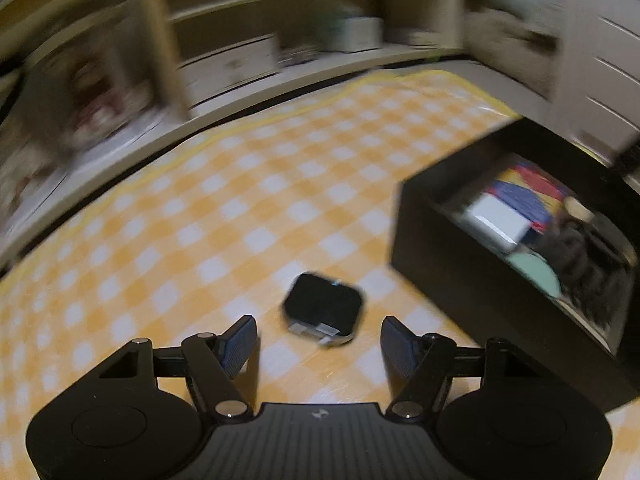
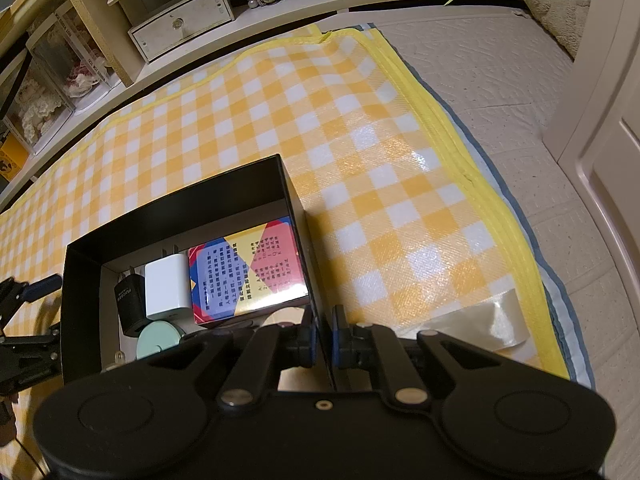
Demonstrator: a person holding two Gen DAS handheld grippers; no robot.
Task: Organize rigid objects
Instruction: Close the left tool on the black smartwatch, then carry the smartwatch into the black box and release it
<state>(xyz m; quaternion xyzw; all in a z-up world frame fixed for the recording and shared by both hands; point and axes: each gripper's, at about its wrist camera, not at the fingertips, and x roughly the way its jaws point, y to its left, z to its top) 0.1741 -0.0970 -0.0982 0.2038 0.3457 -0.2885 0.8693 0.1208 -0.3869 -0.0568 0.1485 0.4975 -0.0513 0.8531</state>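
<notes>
Left gripper (image 1: 319,334): fingers spread wide, nothing between them, poised over the yellow-checked mat (image 1: 208,216). A small black square device (image 1: 323,309) lies flat on the mat just beyond the fingertips, at 12 o'clock; its make cannot be read through the motion blur.

Black box (image 1: 452,276): sits on the mat at 3 o'clock from that gripper, near the device but apart from it.

Right gripper (image 2: 324,338): fingers pressed on the box's right-hand wall (image 2: 298,216), one pad inside, one outside.

Box contents, from the right wrist view: a colourful printed carton (image 2: 248,276) at 11 o'clock, against the pinched wall; a white plug adapter (image 2: 167,287) beside it; a black adapter (image 2: 130,300) further left; a pale green round item (image 2: 156,338) nearest the gripper, partly hidden.

Surroundings: cream shelving (image 2: 180,20) beyond the mat at 12 o'clock; a white door (image 2: 604,128) at 3 o'clock.
</notes>
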